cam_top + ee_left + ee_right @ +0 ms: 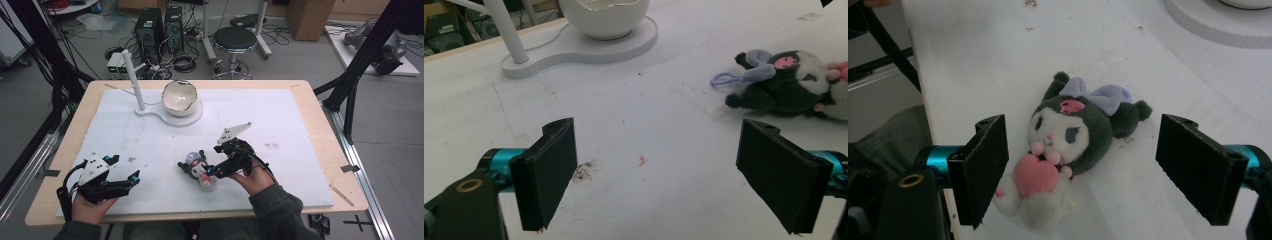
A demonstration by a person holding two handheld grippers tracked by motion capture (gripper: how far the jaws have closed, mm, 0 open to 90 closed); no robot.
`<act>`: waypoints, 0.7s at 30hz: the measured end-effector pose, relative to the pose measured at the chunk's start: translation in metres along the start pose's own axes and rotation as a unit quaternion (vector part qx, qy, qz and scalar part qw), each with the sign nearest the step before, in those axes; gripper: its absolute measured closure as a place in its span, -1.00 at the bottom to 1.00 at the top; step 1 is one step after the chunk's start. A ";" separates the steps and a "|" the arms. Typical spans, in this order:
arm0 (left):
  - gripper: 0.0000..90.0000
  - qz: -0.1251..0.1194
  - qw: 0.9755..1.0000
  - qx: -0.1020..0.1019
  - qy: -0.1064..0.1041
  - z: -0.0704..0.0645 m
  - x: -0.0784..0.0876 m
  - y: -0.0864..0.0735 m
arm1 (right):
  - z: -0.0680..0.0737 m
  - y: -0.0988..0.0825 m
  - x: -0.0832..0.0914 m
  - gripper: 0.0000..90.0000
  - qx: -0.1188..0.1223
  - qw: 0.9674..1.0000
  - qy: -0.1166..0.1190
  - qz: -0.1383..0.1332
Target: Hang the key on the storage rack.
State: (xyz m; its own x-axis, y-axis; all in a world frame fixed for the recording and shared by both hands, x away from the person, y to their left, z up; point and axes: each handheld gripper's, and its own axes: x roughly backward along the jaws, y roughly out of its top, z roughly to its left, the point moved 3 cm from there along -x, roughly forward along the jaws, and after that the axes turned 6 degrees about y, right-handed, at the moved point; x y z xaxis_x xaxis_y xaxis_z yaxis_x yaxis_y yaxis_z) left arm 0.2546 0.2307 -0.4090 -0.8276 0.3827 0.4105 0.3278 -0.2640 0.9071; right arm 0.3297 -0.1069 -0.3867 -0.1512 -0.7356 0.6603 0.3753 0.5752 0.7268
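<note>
We see the right gripper (1083,170) with its jaws apart astride the plush toy (1068,140), which lies on the white mat (150,135) near the table's front edge; neither pad presses it. The left gripper (659,175) rests open over bare mat. In our judgement, the soft body may squash or slip sideways if pinched off-centre. The toy's lower body is cut off below, and the bowl (179,97) hides its contents.

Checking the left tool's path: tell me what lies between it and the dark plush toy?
Bare white mat, a few specks aside, separates the left tool from the dark plush toy, per the left gripper view.
</note>
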 end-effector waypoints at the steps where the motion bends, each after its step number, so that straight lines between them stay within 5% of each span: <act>1: -0.62 0.000 1.000 -0.001 -0.001 0.000 0.000 0.000 | 0.000 0.000 -0.002 -0.50 -0.004 1.000 0.002 0.001; 21: -0.62 0.000 1.000 -0.003 -0.001 0.001 -0.001 0.000 | 0.007 -0.003 -0.038 -0.42 -0.030 0.999 0.000 0.045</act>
State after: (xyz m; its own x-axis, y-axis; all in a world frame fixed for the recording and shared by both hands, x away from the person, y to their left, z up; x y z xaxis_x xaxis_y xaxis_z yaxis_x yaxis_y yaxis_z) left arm 0.2554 0.2310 -0.4091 -0.8269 0.3834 0.4114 0.3256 -0.2700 0.9061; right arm 0.3276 -0.0779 -0.4125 -0.1136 -0.6819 0.7226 0.4413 0.6170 0.6516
